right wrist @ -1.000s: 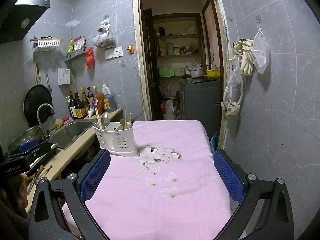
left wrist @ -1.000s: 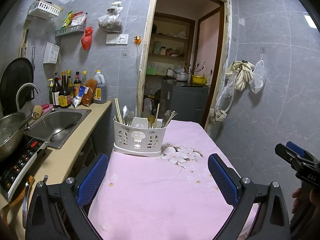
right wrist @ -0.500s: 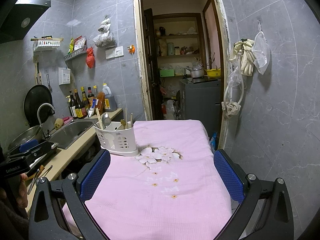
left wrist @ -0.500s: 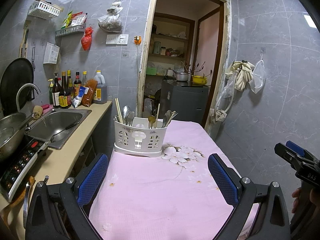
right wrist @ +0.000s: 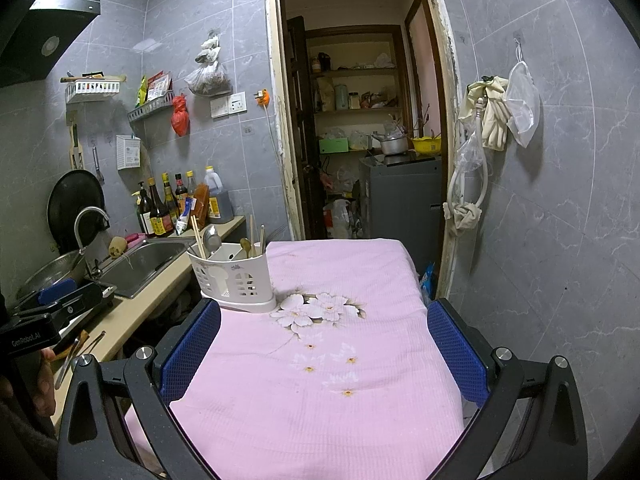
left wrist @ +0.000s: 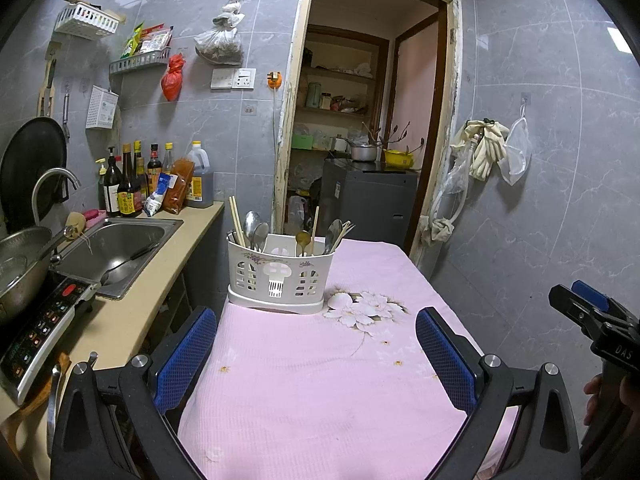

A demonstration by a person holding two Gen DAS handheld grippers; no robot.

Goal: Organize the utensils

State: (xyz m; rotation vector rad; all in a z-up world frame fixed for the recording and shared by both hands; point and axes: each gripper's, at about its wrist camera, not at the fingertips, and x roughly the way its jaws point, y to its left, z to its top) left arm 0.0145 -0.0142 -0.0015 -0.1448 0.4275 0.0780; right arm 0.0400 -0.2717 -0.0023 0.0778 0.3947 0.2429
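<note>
A white plastic utensil caddy [left wrist: 280, 276] stands upright at the far left part of the bench [left wrist: 320, 380], which is covered with a pink cloth printed with white flowers [left wrist: 362, 308]; the flower print lies just beside the caddy's base on its right. In the caddy's left compartment stand wooden chopsticks [left wrist: 236, 220] and two steel spoons [left wrist: 254, 228]; a gold spoon [left wrist: 303, 239] and a single chopstick rise near the middle, and another steel spoon [left wrist: 334, 234] with more chopsticks leans out at the right end. The left tongs [left wrist: 316, 344] hover above the near part of the cloth with their blue-padded fingers [left wrist: 186, 354] spread wide and nothing between them. The right tongs [right wrist: 324, 344] are likewise spread wide and empty over the cloth, well apart from the caddy. To the left of the bench run a beige counter [left wrist: 132, 320] and a steel sink [left wrist: 116, 248], with sauce bottles [left wrist: 132, 184] against the tiled wall.
</note>
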